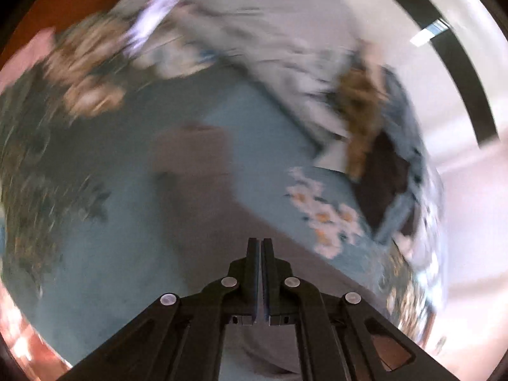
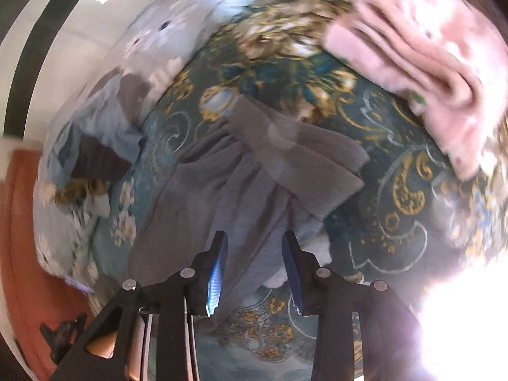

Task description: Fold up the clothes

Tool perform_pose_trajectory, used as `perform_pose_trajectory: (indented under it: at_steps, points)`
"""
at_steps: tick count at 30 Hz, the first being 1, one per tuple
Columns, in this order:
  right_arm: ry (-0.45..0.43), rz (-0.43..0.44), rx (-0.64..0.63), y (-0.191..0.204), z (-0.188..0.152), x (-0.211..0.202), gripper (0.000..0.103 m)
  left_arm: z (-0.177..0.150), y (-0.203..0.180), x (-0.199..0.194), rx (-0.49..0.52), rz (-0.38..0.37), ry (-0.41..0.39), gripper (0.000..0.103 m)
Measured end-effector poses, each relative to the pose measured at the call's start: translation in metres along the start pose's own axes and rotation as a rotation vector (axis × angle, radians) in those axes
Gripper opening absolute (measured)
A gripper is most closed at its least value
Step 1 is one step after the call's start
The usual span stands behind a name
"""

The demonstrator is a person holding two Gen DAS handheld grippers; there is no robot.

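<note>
Black fingers of the right gripper (image 2: 255, 238) stand wide apart over a grey garment (image 2: 241, 174), holding nothing; blue pads line their inner faces. That garment lies spread on a bed covered with a dark teal bedspread (image 2: 381, 222) patterned in gold and pale scrolls, its gathered section fanning toward the fingers and a flat folded band crossing its far end. A pink fleece blanket (image 2: 428, 54) lies bunched at the far right of the bed, apart from the garment. To the left, pale blue floral bedding (image 2: 152, 31) is heaped along the bed's edge, with a dark cloth (image 2: 98, 158) tucked against it. In the left wrist view, heavily blurred, the left gripper (image 1: 261, 243) has its fingers pressed together with nothing visible between them, above a plain blue-grey stretch of the bedding (image 1: 133, 254). A cluster of white printed flowers (image 1: 324, 212) shows to the right of it.
</note>
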State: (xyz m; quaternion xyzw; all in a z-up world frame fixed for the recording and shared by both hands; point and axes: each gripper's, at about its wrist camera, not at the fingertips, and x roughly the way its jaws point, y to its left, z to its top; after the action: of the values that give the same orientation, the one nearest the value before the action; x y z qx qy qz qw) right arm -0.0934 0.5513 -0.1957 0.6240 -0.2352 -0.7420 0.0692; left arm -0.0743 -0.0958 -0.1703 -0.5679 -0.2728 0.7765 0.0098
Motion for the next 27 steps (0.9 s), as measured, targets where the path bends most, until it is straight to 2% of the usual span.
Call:
perform_pose_trajectory:
  at_steps: [3,4,5,7,9,12,14,17,18,20,22,24,27]
  points:
    - [0.024,0.023,-0.048,0.018,-0.005,0.008,0.037,0.013,0.019,0.01,-0.036,0.051,0.015,0.009]
    - [0.035,0.031,-0.055,0.024,-0.008,0.012,0.037,0.02,0.021,0.016,-0.049,0.061,0.004,0.022]
    - [0.046,0.039,-0.054,0.029,-0.011,0.018,0.037,0.025,0.021,0.02,-0.054,0.062,-0.003,0.047]
    - [0.069,0.05,-0.059,0.041,-0.017,0.029,0.037,0.036,0.017,0.037,-0.072,0.062,-0.008,0.067]
    - [0.082,0.079,-0.078,0.059,-0.026,0.037,0.037,0.044,0.013,0.053,-0.078,0.052,0.01,0.067]
    - [0.128,0.151,-0.158,0.103,-0.039,0.055,0.04,0.055,-0.004,0.082,-0.022,0.101,0.08,0.068]
    - [0.161,0.167,-0.245,0.137,-0.05,0.069,0.041,0.061,-0.02,0.102,0.051,0.172,0.11,0.068]
    - [0.201,0.185,-0.338,0.176,-0.07,0.088,0.041,0.074,-0.035,0.123,0.098,0.262,0.093,0.068]
    - [0.213,0.195,-0.345,0.183,-0.077,0.093,0.041,0.079,-0.037,0.133,0.093,0.307,0.102,0.068]
    - [0.241,0.207,-0.342,0.194,-0.092,0.104,0.041,0.085,-0.039,0.15,0.073,0.35,0.122,0.068]
    - [0.255,0.206,-0.323,0.194,-0.1,0.11,0.041,0.087,-0.043,0.17,0.091,0.442,0.176,0.068]
    - [0.263,0.2,-0.298,0.194,-0.107,0.113,0.041,0.085,-0.047,0.182,0.123,0.502,0.195,0.068]
    - [0.261,0.192,-0.269,0.193,-0.109,0.112,0.041,0.08,-0.05,0.183,0.16,0.524,0.192,0.063]
